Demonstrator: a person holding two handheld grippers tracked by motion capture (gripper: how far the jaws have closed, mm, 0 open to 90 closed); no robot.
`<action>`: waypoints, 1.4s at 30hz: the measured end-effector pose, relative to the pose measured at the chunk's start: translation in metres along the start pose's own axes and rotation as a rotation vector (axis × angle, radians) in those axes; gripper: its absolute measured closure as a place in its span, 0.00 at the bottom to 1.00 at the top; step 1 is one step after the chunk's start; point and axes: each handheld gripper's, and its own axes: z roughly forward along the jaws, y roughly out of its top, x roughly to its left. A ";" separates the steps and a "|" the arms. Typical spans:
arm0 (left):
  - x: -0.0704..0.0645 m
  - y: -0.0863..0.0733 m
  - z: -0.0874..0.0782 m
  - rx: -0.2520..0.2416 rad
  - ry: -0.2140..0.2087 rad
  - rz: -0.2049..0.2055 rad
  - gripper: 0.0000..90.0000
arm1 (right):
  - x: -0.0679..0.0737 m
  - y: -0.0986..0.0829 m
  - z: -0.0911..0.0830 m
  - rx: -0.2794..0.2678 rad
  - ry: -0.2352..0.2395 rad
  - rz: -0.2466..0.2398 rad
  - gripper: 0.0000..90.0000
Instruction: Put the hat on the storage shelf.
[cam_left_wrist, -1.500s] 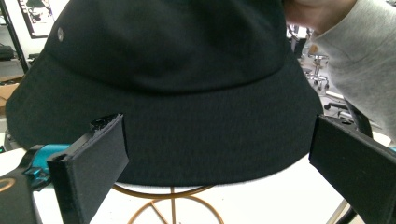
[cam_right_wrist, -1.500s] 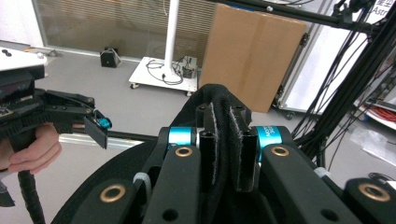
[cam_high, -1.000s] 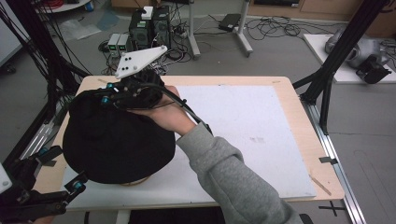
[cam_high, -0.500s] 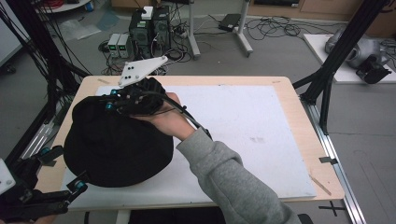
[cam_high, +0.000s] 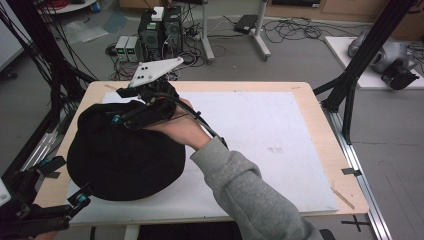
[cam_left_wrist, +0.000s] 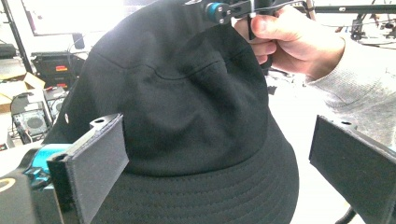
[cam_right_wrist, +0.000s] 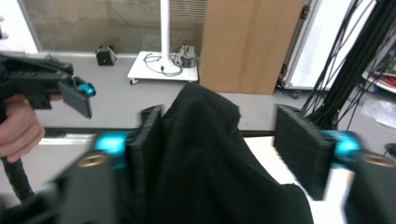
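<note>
In the right gripper view we look along our right gripper (cam_right_wrist: 224, 154), its two black pads (cam_right_wrist: 301, 149) standing apart. A peak of the black hat (cam_right_wrist: 205, 154) rises between them, lying against the left pad and clear of the right one. Farther off to the left, a hand (cam_right_wrist: 16, 128) holds the other gripper (cam_right_wrist: 70, 95). Behind the hat stands a brown cardboard box (cam_right_wrist: 250, 44).

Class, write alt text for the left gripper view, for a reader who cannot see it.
A black bucket hat stands just beyond the left gripper, whose two black jaws are spread wide before its brim. At the top, a hand holds the right gripper at the hat's crown. Shelves and boxes stand blurred behind.
</note>
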 end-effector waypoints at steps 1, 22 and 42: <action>0.000 0.000 0.000 0.000 0.000 0.001 0.06 | -0.001 0.000 0.000 -0.005 -0.009 0.008 0.23; -0.002 0.001 0.002 -0.005 -0.009 0.003 0.06 | -0.008 -0.005 -0.029 -0.050 -0.012 0.034 0.11; 0.006 0.007 0.016 -0.012 -0.022 0.011 0.06 | -0.031 -0.036 -0.101 -0.091 -0.092 0.082 0.11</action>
